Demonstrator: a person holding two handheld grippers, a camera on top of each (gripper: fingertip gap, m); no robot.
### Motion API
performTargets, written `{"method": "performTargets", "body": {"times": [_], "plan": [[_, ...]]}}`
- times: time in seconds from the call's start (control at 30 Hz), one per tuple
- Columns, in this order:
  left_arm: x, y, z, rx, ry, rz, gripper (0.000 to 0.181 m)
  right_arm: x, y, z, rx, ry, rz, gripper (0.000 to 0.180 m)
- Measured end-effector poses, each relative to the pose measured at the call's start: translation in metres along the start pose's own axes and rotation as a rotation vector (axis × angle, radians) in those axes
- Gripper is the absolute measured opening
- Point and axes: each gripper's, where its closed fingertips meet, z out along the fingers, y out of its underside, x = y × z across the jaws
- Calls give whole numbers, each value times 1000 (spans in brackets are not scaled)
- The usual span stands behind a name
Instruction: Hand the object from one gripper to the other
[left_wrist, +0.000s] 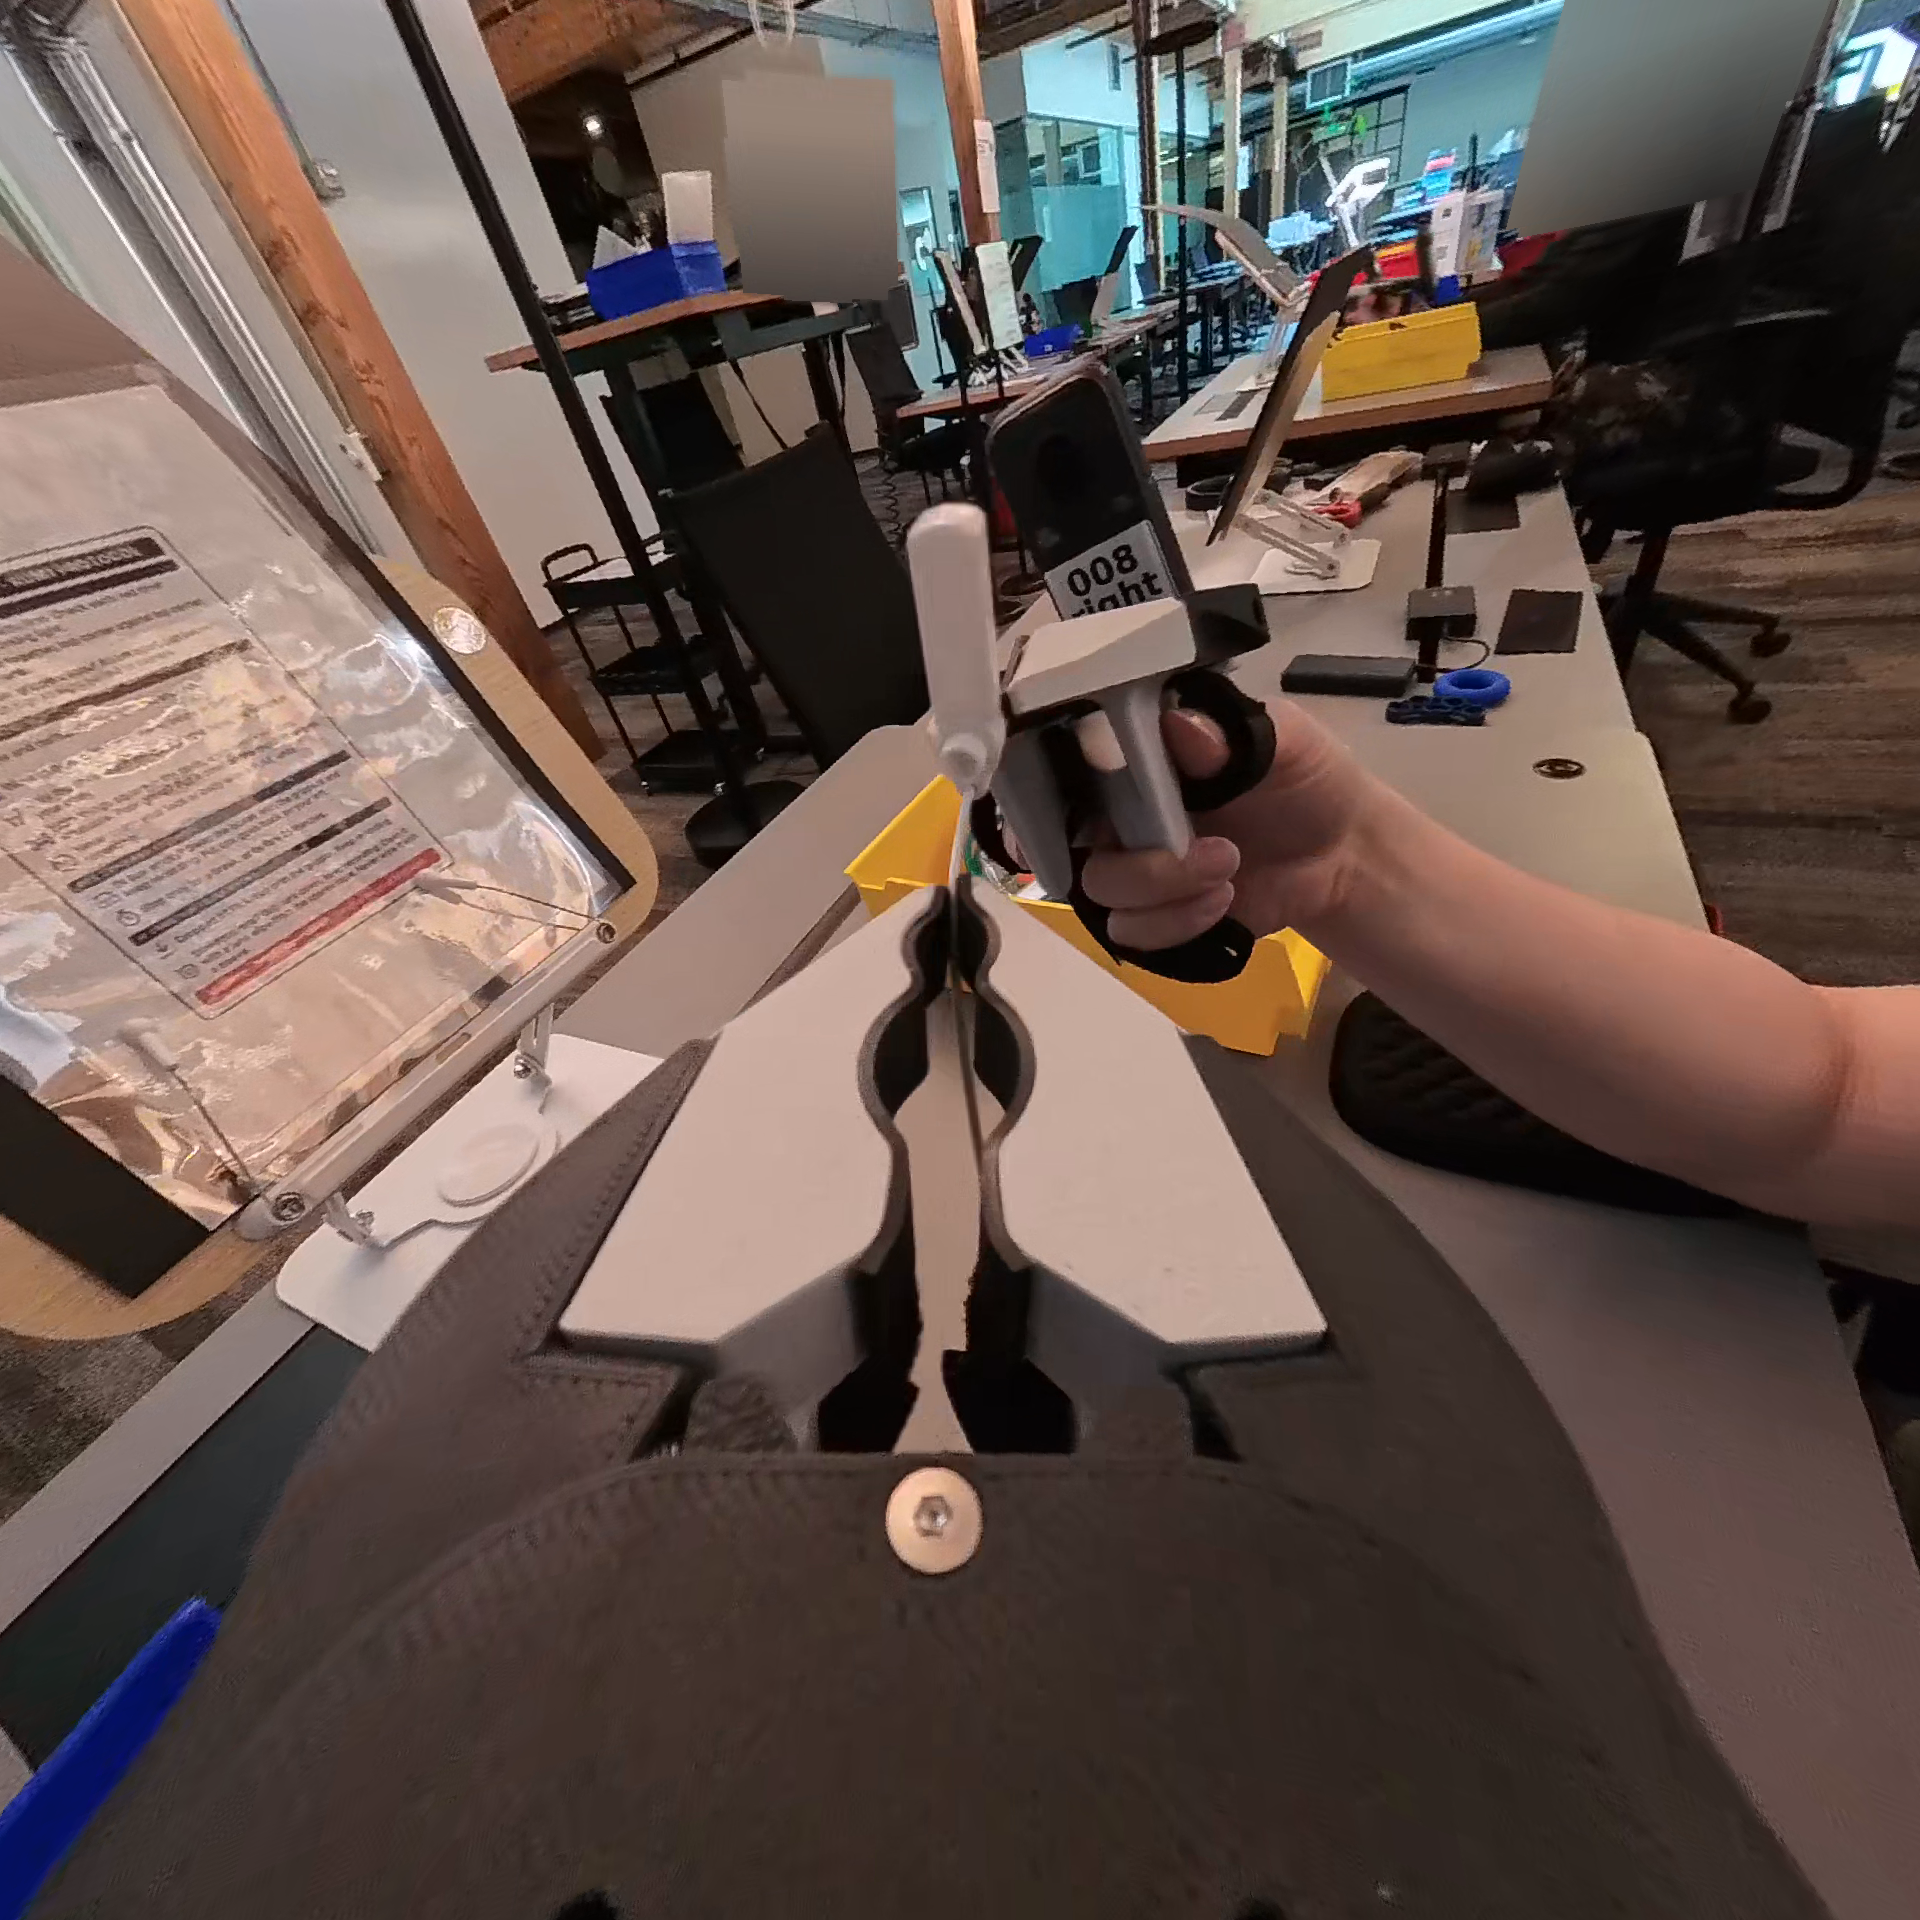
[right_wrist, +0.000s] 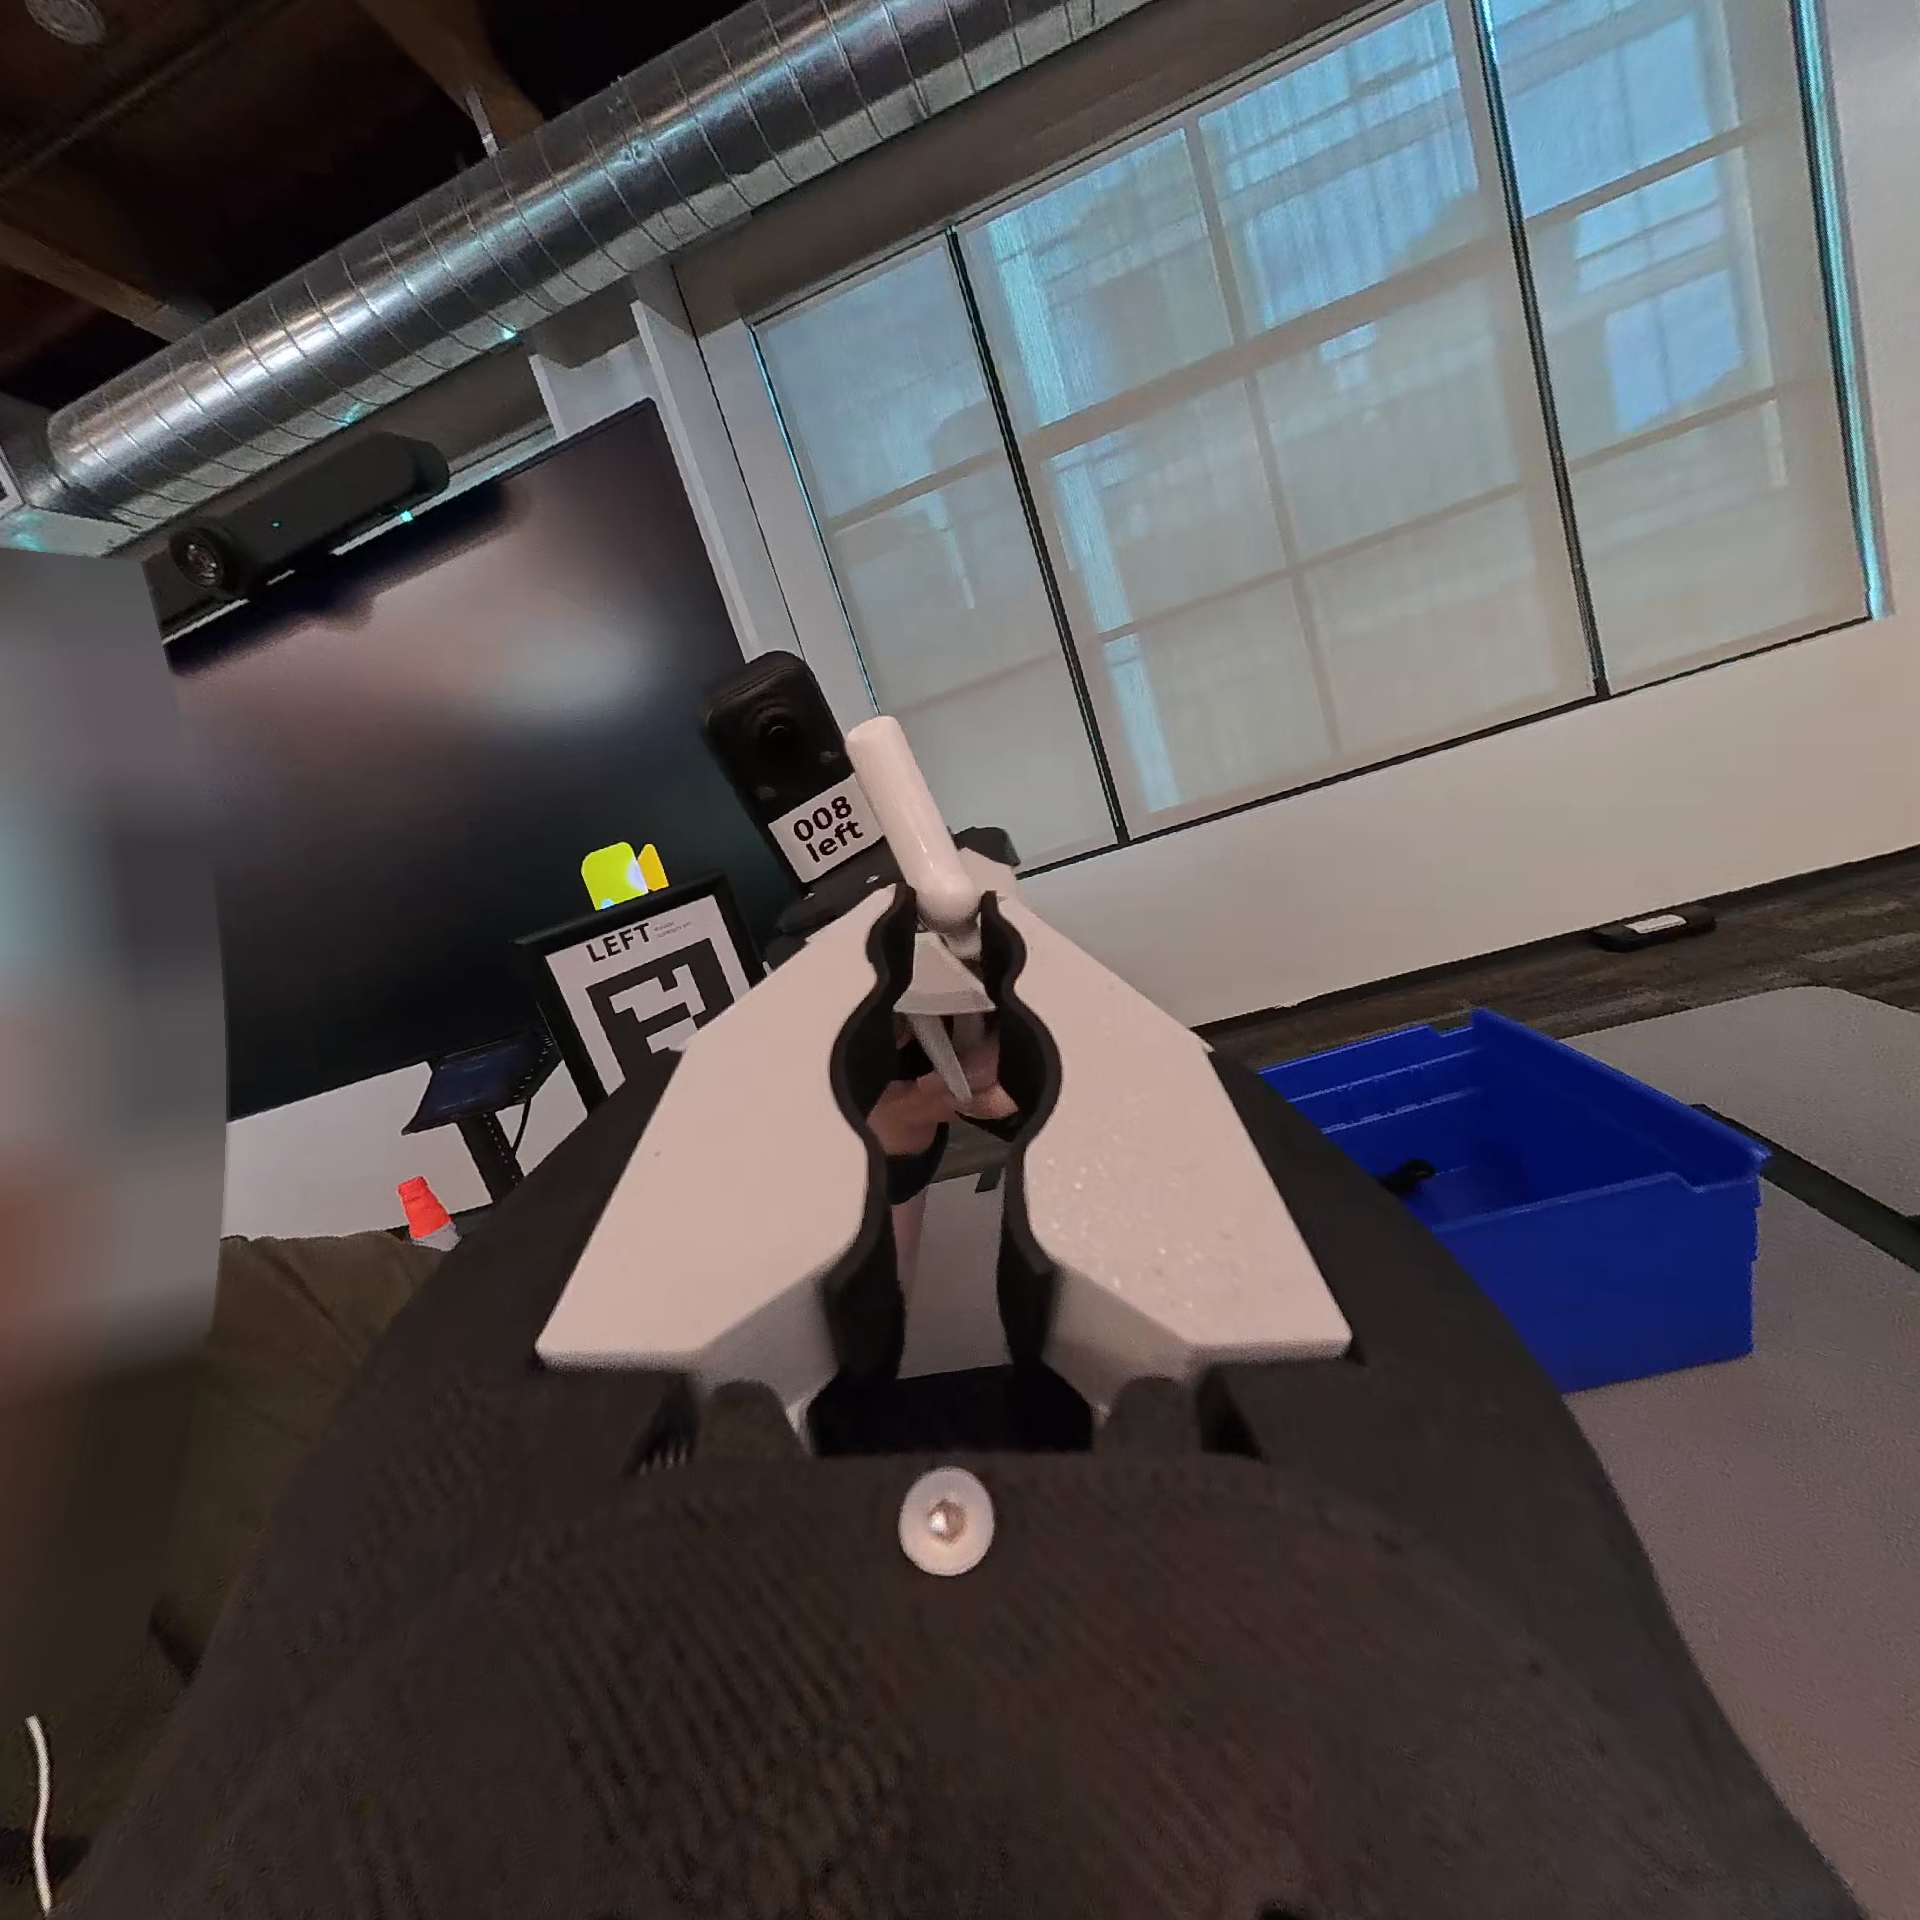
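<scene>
The left tongs (left_wrist: 951, 940), at the centre of the left wrist view, were pressed together on the thin metal shaft of a white-handled tool (left_wrist: 954, 623), apparently a small screwdriver, its handle standing upright above the fingertips. The right tongs (right_wrist: 943, 935) met it from the far side; in the right wrist view their tips sat around the neck just under the handle, close on either side, though whether they had clamped it could not be told. The upright hold probably left the handle free for the receiving side, placing the handover at its midpoint. A hand (left_wrist: 1226, 831) worked the right tool's trigger at centre right of the left view.

Below lay a grey desk (left_wrist: 1621, 821) carrying a yellow bin (left_wrist: 1247, 997) just behind the tongs, with a blue ring (left_wrist: 1467, 683) and small black devices toward the upper right. A framed sheet on a stand (left_wrist: 270, 821) leaned at left. The right view showed a blue bin (right_wrist: 1538, 1195) at lower right, tall windows (right_wrist: 1299, 499) and a silver duct (right_wrist: 416, 281) overhead in an open-plan office.
</scene>
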Motion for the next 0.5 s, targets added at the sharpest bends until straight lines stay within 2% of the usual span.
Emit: {"method": "performTargets", "body": {"times": [0.1,0.17,0.2,0.33,0.4,0.5], "plan": [[-11,0,-3,-4,-68,17,0,15,0,-4,-17,98,-40,13],[-30,6,-8,-44,-179,68,0,35,-2,-11,-42,260,-175,36],[-43,11,-13,-81,-260,111,0,43,-3,-16,-69,341,-273,40],[-87,29,-35,-241,-542,296,0,54,-5,-27,-223,565,-713,40],[-96,31,-36,-255,-592,348,0,52,1,-24,-312,610,-883,39],[-102,32,-33,-247,-639,418,0,52,10,-12,-349,629,-914,36]]}}
